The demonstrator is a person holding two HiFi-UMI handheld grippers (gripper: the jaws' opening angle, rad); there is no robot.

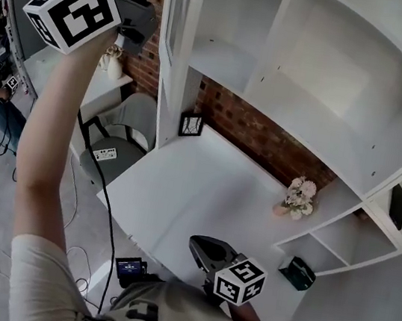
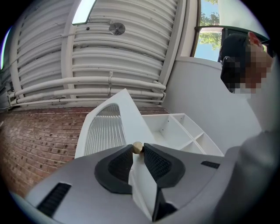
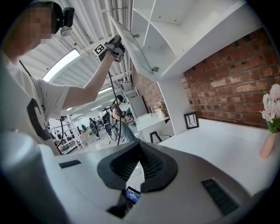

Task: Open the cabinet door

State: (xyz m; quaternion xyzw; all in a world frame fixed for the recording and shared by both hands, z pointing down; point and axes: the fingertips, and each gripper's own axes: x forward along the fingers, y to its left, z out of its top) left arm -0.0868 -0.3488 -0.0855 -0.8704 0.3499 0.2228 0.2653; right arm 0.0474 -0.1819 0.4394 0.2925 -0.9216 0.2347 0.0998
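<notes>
1. The left gripper is clenched on the small brass knob at the free edge of the cabinet door. The door's thin edge runs down between the jaws. Gripping the knob rather than the panel puts the pull farthest from the hinge, which I judge is the reason for it.
2. The door hangs at the left end of the cabinet and is swung well out from it, with bare white shelves showing behind. The arm is raised high because the knob sits up at the cabinet's upper part.
3. The right gripper is low in front of the cabinet, over the desk. Its jaws are closed together on nothing. It looks parked, out of the door's sweep.
4. Below the cabinet's left end a picture frame leans on the brick wall. A vase of flowers stands under the cabinet's right part, and a dark green box sits near its lower right cubbies. A chair stands left of the cabinet, beneath the door.
5. All of these lie well below the cabinet's door level, so I judge nothing blocks its arc.
</notes>
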